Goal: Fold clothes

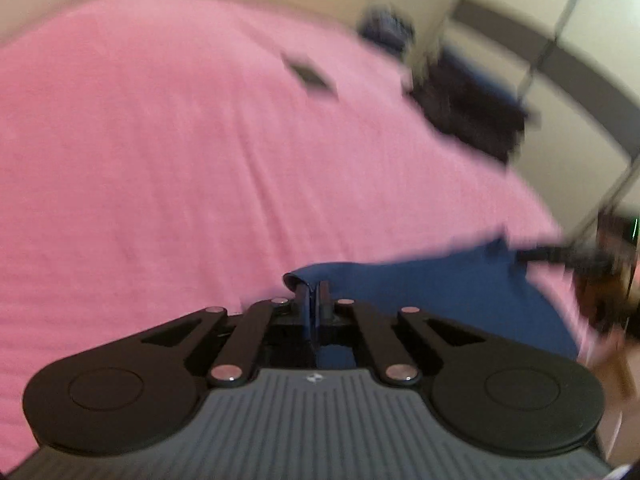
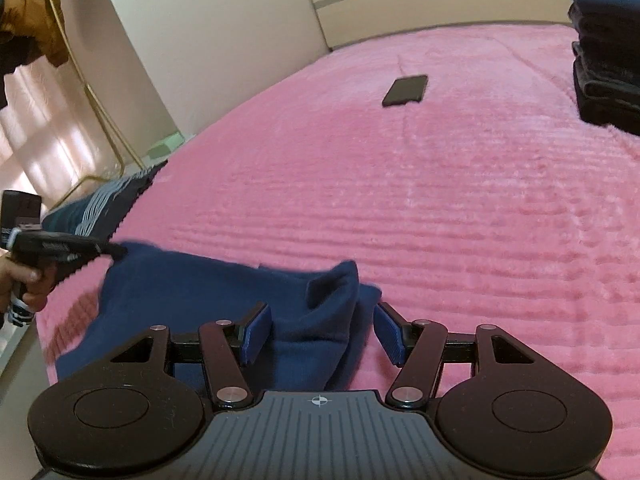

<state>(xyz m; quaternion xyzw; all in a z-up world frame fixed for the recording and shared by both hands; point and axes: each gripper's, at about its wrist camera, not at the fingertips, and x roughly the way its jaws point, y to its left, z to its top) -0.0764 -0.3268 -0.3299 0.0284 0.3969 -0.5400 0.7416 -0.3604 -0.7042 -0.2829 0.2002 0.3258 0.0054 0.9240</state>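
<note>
A dark blue garment (image 2: 192,300) lies crumpled on the pink bedspread (image 2: 440,200) near the bed's front edge. My left gripper (image 1: 313,292) is shut on one edge of the blue garment (image 1: 440,292). From the right wrist view, that left gripper (image 2: 116,250) pinches the garment's far left corner, with a hand behind it. My right gripper (image 2: 322,322) stands open, its blue pads (image 2: 256,332) on either side of a raised fold of the garment. The left wrist view is blurred; there the right gripper (image 1: 524,257) shows at the garment's right end.
A black phone (image 2: 405,90) lies flat mid-bed. A stack of folded dark clothes (image 2: 604,60) sits at the far right of the bed. A striped dark textile (image 2: 100,204) and a gold rack (image 2: 100,120) stand off the bed's left side. A pale headboard (image 2: 440,4) is behind.
</note>
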